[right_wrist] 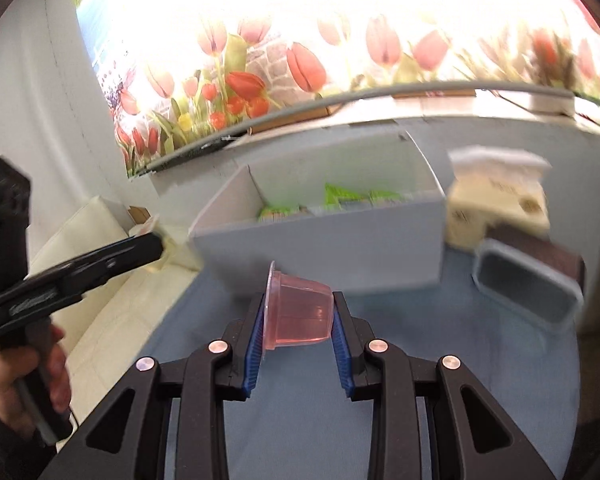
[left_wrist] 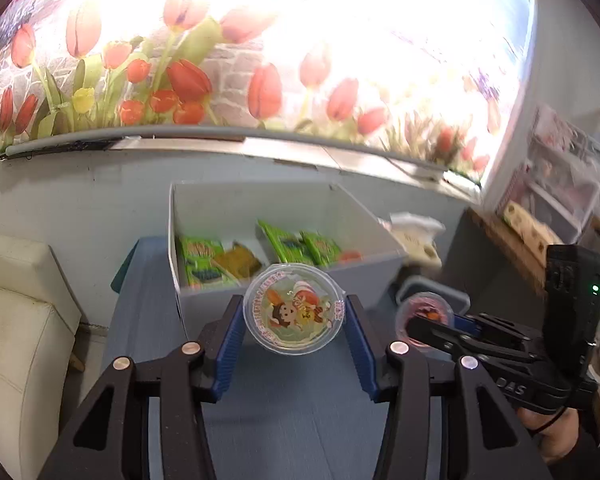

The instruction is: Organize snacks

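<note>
My left gripper (left_wrist: 295,314) is shut on a clear jelly cup (left_wrist: 294,309) with a cartoon lid, held above the blue table in front of the white box (left_wrist: 284,276). The box holds green snack packets (left_wrist: 202,258) and a brown packet (left_wrist: 238,260). My right gripper (right_wrist: 299,316) is shut on a pink jelly cup (right_wrist: 298,314) lying on its side between the pads, also in front of the white box (right_wrist: 324,248). The right gripper and its pink cup (left_wrist: 422,312) show at the right of the left wrist view.
A grey lidded container (right_wrist: 528,292) lies right of the box, with a cream carton (right_wrist: 496,204) behind it. A white sofa (left_wrist: 16,320) stands left of the table. A tulip-print wall runs behind. Shelving with clutter (left_wrist: 556,184) stands at far right.
</note>
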The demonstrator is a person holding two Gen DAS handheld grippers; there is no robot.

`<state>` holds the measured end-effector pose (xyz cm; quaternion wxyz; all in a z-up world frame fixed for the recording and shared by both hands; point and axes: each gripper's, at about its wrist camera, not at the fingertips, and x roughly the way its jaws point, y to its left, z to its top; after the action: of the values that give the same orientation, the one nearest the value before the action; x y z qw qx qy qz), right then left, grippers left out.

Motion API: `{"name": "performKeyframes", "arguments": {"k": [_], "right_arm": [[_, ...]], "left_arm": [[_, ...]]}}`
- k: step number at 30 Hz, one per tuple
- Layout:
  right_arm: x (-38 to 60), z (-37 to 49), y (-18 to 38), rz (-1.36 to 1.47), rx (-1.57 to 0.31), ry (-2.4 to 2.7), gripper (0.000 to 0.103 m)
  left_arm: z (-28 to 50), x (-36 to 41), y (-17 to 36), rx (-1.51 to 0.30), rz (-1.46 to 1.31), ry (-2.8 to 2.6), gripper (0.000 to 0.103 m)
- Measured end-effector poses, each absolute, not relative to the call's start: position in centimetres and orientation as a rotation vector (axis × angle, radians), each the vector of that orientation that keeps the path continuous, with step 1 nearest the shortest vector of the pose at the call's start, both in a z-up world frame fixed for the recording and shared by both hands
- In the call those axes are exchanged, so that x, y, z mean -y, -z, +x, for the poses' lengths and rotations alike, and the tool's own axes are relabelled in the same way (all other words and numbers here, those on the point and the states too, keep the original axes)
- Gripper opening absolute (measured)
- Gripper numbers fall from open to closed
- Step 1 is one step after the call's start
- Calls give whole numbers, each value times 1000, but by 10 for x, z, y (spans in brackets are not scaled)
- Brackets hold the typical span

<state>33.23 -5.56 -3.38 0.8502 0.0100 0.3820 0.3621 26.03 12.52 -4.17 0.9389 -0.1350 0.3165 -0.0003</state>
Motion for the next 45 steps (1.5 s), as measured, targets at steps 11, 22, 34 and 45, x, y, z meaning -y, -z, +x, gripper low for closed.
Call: {"name": "performKeyframes", "arguments": {"k": [11, 22, 34, 45], "right_arm": [[-8, 427, 27, -68, -821, -665, 34], [-13, 441, 30, -141, -753, -618, 95], [12, 404, 17, -139, -693, -523, 102], [72, 275, -33, -107, -520, -501, 102]], "left_arm": [[356, -155, 58, -730, -272, -29, 54], [369, -177, 70, -737, -248, -145, 103], [317, -170, 47, -672, -138, -208, 103], [192, -115, -24, -440, 12, -347, 103]]}}
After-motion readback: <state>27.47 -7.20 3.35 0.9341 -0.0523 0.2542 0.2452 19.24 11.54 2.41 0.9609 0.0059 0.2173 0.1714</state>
